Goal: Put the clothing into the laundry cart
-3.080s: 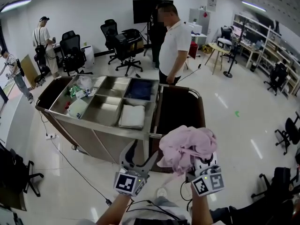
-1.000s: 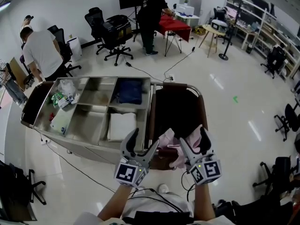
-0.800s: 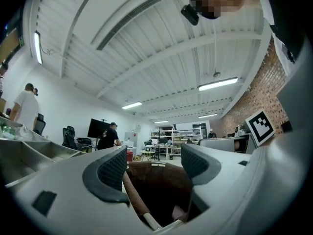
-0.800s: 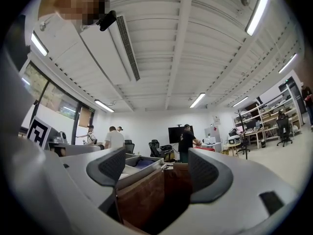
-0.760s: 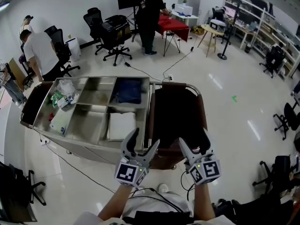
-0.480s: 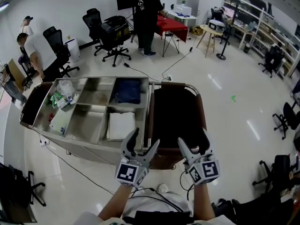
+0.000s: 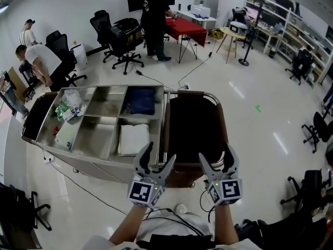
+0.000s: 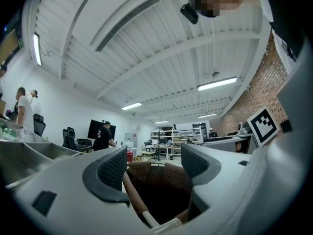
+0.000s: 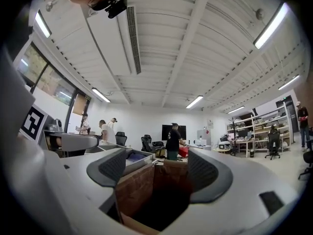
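Observation:
The laundry cart's brown bag (image 7: 223,123) stands open right in front of me, its inside dark, and no clothing shows in it. My left gripper (image 7: 160,153) hovers at the bag's near left corner, open and empty. Over the near right rim, my right gripper (image 7: 215,153) is open too, with nothing between its fingers. In the left gripper view the left gripper (image 8: 152,165) frames the bag's far wall (image 8: 164,177). The right gripper (image 9: 155,169) looks down into the same bag (image 9: 134,187) in the right gripper view.
A steel trolley (image 7: 104,120) joins the bag's left side. Its compartments hold folded white cloth (image 7: 133,138), blue cloth (image 7: 141,101) and plastic packets (image 7: 70,105). Office chairs (image 7: 122,40), a red table (image 7: 186,29) and people (image 7: 155,14) stand behind. A cable (image 7: 78,184) crosses the floor.
The pink garment, first held up in the right gripper and a second ago at the bag's near rim, has dropped out of sight into the bag. Both grippers have hardly moved.

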The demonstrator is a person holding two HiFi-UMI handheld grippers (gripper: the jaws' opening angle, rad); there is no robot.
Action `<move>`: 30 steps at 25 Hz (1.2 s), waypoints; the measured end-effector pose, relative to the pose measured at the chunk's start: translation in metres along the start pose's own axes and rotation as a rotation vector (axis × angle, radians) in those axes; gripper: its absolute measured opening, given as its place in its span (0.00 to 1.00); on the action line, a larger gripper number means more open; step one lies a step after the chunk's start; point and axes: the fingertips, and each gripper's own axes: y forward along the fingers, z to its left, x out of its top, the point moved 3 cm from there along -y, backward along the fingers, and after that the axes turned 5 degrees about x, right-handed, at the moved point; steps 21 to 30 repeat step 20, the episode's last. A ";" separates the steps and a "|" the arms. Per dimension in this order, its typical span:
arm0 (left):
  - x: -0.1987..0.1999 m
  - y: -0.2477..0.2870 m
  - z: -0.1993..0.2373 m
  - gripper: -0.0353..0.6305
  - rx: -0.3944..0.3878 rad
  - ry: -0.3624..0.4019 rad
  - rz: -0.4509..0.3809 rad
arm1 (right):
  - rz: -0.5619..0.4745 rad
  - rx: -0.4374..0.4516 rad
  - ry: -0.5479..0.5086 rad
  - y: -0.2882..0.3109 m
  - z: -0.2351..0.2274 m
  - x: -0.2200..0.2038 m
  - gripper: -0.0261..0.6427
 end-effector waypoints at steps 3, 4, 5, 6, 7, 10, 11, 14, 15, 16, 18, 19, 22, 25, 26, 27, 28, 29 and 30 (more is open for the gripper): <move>-0.001 -0.002 -0.001 0.55 -0.005 -0.002 0.000 | -0.003 -0.005 0.000 -0.002 0.001 -0.001 0.67; -0.001 -0.002 -0.001 0.55 -0.007 -0.002 0.000 | -0.003 -0.006 -0.001 -0.003 0.002 0.000 0.67; -0.001 -0.002 -0.002 0.55 -0.009 -0.003 0.000 | -0.004 -0.008 -0.001 -0.004 0.002 0.000 0.67; -0.001 -0.002 -0.002 0.55 -0.011 -0.004 0.000 | -0.004 -0.009 -0.001 -0.005 0.002 0.001 0.67; -0.001 -0.003 -0.002 0.55 -0.012 -0.005 -0.001 | -0.006 -0.010 -0.001 -0.005 0.003 0.002 0.67; 0.000 -0.003 -0.001 0.55 -0.017 -0.010 0.003 | -0.016 -0.011 -0.004 -0.007 0.004 0.004 0.67; 0.000 -0.003 -0.001 0.55 -0.020 -0.011 0.004 | -0.018 -0.013 -0.004 -0.008 0.005 0.005 0.67; -0.002 -0.006 0.000 0.55 -0.027 -0.010 -0.002 | -0.014 -0.022 0.000 -0.009 0.008 0.003 0.67; -0.002 -0.007 0.001 0.55 -0.030 -0.011 -0.002 | -0.013 -0.025 0.002 -0.010 0.009 0.002 0.67; -0.003 -0.008 0.002 0.55 -0.032 -0.012 0.001 | -0.011 -0.027 0.003 -0.010 0.011 0.001 0.67; -0.004 -0.009 0.005 0.55 -0.035 -0.014 0.006 | -0.009 -0.030 0.004 -0.010 0.014 0.001 0.67; -0.004 -0.010 0.006 0.55 -0.035 -0.015 0.008 | -0.008 -0.031 0.004 -0.009 0.015 0.001 0.67; -0.004 -0.011 0.008 0.55 -0.036 -0.016 0.010 | -0.007 -0.032 0.004 -0.009 0.017 0.001 0.67; -0.004 -0.011 0.008 0.55 -0.036 -0.016 0.010 | -0.007 -0.032 0.004 -0.009 0.017 0.001 0.67; -0.004 -0.011 0.008 0.55 -0.036 -0.016 0.010 | -0.007 -0.032 0.004 -0.009 0.017 0.001 0.67; -0.004 -0.011 0.008 0.55 -0.036 -0.016 0.010 | -0.007 -0.032 0.004 -0.009 0.017 0.001 0.67; -0.004 -0.011 0.008 0.55 -0.036 -0.016 0.010 | -0.007 -0.032 0.004 -0.009 0.017 0.001 0.67; -0.004 -0.011 0.008 0.55 -0.036 -0.016 0.010 | -0.007 -0.032 0.004 -0.009 0.017 0.001 0.67; -0.004 -0.011 0.008 0.55 -0.036 -0.016 0.010 | -0.007 -0.032 0.004 -0.009 0.017 0.001 0.67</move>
